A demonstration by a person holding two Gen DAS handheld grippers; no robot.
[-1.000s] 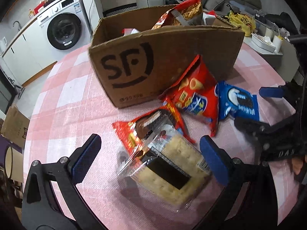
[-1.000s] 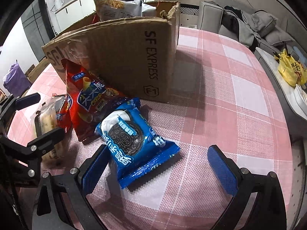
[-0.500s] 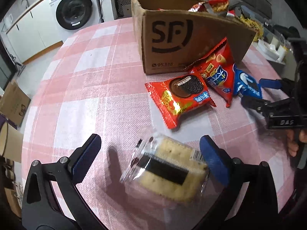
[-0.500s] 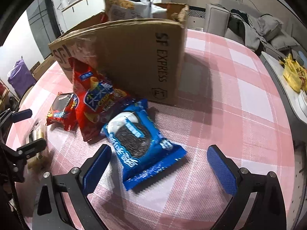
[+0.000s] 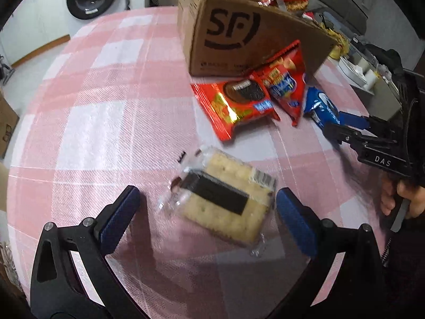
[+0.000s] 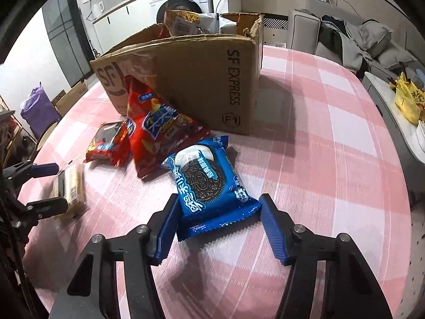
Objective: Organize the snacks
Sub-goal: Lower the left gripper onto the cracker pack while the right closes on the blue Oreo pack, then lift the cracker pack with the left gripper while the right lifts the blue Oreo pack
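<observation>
A blue Oreo pack (image 6: 209, 178) lies flat on the pink checked tablecloth (image 6: 332, 159). My right gripper (image 6: 220, 226) has its jaws closing, and both pads touch the pack's side edges near its lower end. From the left wrist view, the right gripper (image 5: 332, 122) is at the blue pack (image 5: 321, 106). My left gripper (image 5: 207, 216) stands open around a clear cracker pack (image 5: 225, 207), which lies blurred on the cloth without touching either pad. A red cookie pack (image 5: 233, 103) and a red chip bag (image 5: 287, 85) lie in front of the cardboard box (image 5: 239, 37).
The open box (image 6: 202, 79) holds several snack bags and stands at the table's far side. A washing machine (image 6: 183, 0) and a sofa with clothes (image 6: 353, 40) are behind. A side table with a yellow bag (image 6: 406, 101) stands to the right.
The right jaws have narrowed from wide open onto the blue pack. The left gripper has drawn back from the box, and the cracker pack now lies apart from the red packs.
</observation>
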